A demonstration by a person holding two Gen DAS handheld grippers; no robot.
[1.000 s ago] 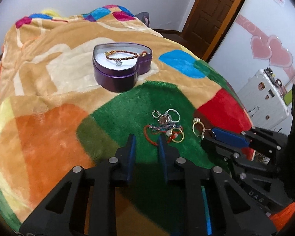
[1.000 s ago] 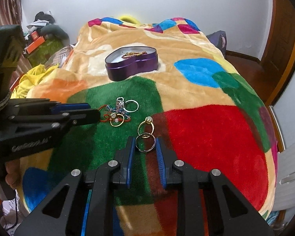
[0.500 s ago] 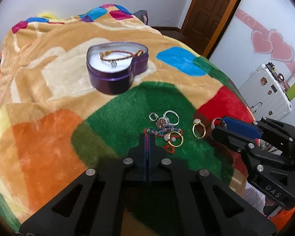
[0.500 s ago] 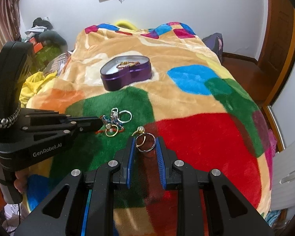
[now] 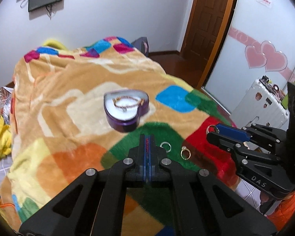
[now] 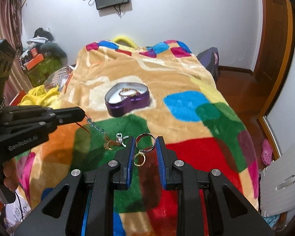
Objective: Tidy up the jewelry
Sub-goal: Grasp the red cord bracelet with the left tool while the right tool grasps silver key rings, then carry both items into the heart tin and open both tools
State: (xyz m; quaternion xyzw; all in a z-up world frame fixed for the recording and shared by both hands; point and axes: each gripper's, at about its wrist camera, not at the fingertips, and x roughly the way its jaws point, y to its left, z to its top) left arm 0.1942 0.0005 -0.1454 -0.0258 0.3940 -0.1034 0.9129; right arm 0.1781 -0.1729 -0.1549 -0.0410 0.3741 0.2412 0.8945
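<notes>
A purple heart-shaped tin [image 5: 126, 108] [image 6: 127, 100] stands open on the blanket with a gold bracelet inside. My left gripper [image 5: 147, 137] is shut on a red cord and beaded chain [image 6: 95, 126], lifted so the tangle hangs down with rings at its end [image 6: 116, 142]. My right gripper [image 6: 145, 143] is shut on a large silver ring [image 6: 145, 142], held above the bed; it also shows in the left wrist view [image 5: 211, 129]. A gold ring with a stone [image 5: 185, 154] [image 6: 139, 160] and a silver ring [image 5: 165, 146] lie on the green patch.
The colourful patchwork blanket [image 6: 186, 106] covers the bed. Clothes and boxes [image 6: 39, 59] pile up at the far left. A white suitcase [image 5: 261, 106] stands right of the bed, by a wooden door [image 5: 208, 19].
My left gripper closed on the red cord and chain and lifted the tangle off the blanket. My right gripper rose with the silver ring. Both views tilted up.
</notes>
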